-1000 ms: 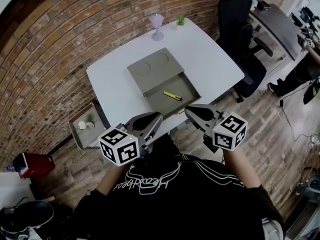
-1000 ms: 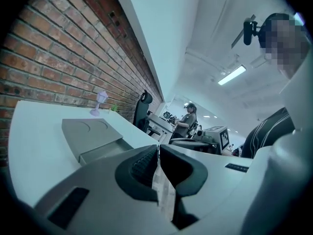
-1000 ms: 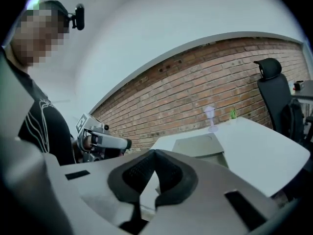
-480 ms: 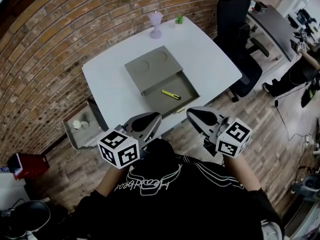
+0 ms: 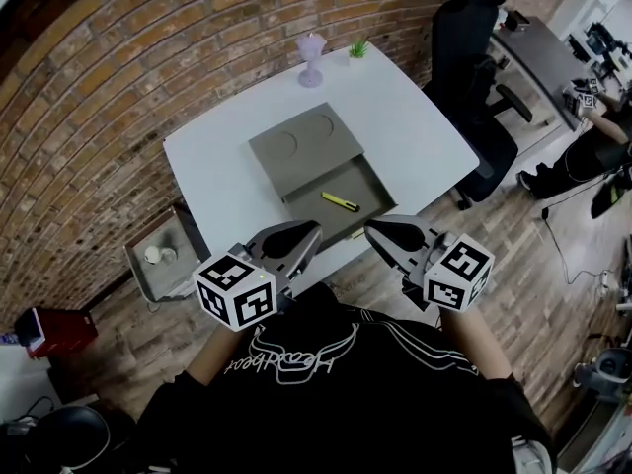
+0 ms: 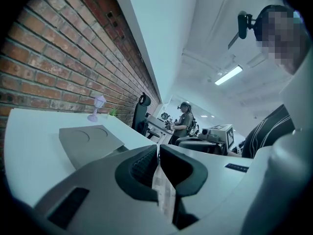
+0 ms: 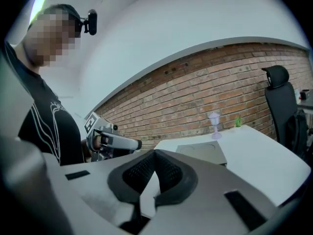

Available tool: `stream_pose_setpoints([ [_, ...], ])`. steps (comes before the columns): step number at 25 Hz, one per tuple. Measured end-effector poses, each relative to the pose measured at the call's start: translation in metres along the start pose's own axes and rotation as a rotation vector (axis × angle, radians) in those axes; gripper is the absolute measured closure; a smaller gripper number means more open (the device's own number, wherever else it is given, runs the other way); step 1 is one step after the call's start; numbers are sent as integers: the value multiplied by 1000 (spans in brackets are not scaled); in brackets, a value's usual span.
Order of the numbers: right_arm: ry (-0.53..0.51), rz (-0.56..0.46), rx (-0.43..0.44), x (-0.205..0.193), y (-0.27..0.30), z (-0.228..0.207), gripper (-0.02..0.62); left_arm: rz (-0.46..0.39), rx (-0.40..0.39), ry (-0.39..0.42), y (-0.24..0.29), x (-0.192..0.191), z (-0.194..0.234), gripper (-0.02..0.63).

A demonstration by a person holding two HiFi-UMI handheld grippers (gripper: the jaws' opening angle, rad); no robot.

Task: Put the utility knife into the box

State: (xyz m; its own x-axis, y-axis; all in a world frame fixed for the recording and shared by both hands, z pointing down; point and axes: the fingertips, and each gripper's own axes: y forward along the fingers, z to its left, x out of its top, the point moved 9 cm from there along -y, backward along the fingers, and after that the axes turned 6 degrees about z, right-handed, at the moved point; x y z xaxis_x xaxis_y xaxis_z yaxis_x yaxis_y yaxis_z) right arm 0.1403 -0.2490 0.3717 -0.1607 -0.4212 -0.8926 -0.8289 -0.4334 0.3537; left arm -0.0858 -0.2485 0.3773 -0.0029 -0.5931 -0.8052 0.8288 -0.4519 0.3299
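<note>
The yellow utility knife (image 5: 340, 201) lies inside the open grey box (image 5: 379, 180) on the white table (image 5: 212, 181). The box's lid (image 5: 301, 144) lies flat beside it on the far side, also seen low in the left gripper view as the lid (image 6: 88, 139). Both grippers hang off the table's near edge, close to the person's chest. My left gripper (image 5: 313, 231) is shut and holds nothing, as its own view of the left gripper (image 6: 158, 150) confirms. My right gripper (image 5: 371, 227) is shut and holds nothing too, the right gripper (image 7: 155, 154) showing pads pressed together.
A purple goblet (image 5: 311, 57) and a small green plant (image 5: 357, 45) stand at the table's far edge by the brick wall. A black office chair (image 5: 476, 62) is at the right, a small grey side stand (image 5: 158, 258) at the left. Another person (image 6: 186, 122) stands further off.
The head camera has shifted slightly, so the table sits a little differently in view. Both grippers stay shut near the chest and the knife lies in the same spot.
</note>
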Motion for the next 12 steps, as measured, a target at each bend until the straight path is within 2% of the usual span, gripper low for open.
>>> stream_pose_setpoints([
  [12,7,-7,-3,22,6,-25,594,28,-11,45,22,35,12,565],
])
